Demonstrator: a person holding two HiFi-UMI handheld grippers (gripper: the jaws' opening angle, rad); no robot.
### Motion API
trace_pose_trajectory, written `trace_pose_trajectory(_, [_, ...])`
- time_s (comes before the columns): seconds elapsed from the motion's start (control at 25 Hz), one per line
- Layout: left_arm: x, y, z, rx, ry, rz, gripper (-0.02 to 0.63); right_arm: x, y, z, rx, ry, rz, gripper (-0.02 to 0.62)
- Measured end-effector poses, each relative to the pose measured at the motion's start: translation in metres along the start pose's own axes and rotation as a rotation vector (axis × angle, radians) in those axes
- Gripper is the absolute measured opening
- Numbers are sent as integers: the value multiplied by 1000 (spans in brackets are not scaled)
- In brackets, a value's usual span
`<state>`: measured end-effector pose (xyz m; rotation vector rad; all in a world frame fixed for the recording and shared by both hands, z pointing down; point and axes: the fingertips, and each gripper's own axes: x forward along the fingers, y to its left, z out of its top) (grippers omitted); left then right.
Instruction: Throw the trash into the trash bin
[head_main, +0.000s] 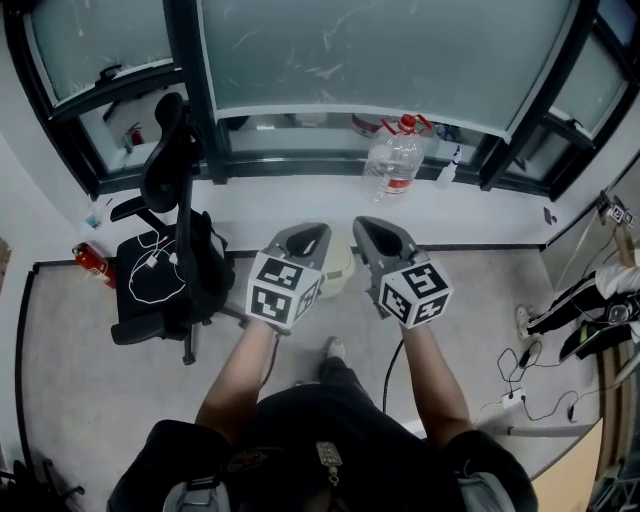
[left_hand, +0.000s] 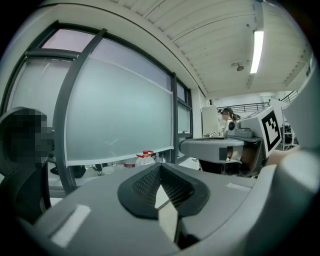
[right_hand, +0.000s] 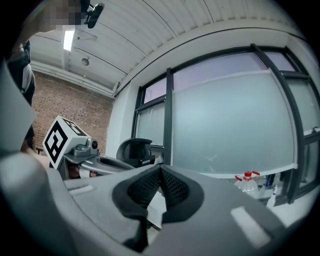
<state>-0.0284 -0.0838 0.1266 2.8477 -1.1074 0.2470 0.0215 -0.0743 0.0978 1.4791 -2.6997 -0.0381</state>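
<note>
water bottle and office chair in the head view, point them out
water bottle (head_main: 396, 162): head view, on its clear body below the red cap
office chair (head_main: 162, 172): head view, on its black backrest

Soft daylight fills the frosted windows (head_main: 400, 50), a ceiling strip light (left_hand: 258, 50) glows, and both gripper views bulge, dark-cornered.

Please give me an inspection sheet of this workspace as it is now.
Surface: grey floor; no table seen.
Job's things: trash nothing seen; pale round thing between the grippers, perhaps the bin.
Clutter: bottle, chair, extinguisher.
Grippers: left gripper and right gripper shut, nothing held.
Cables: cables on floor at right; white cable on chair.
Surroundings: frosted window.
</note>
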Motion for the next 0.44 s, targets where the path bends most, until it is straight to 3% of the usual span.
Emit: trace_pose_trajectory(0.44, [-3, 6, 1, 13, -5, -7, 6, 7, 2, 2, -6, -4, -10, 2])
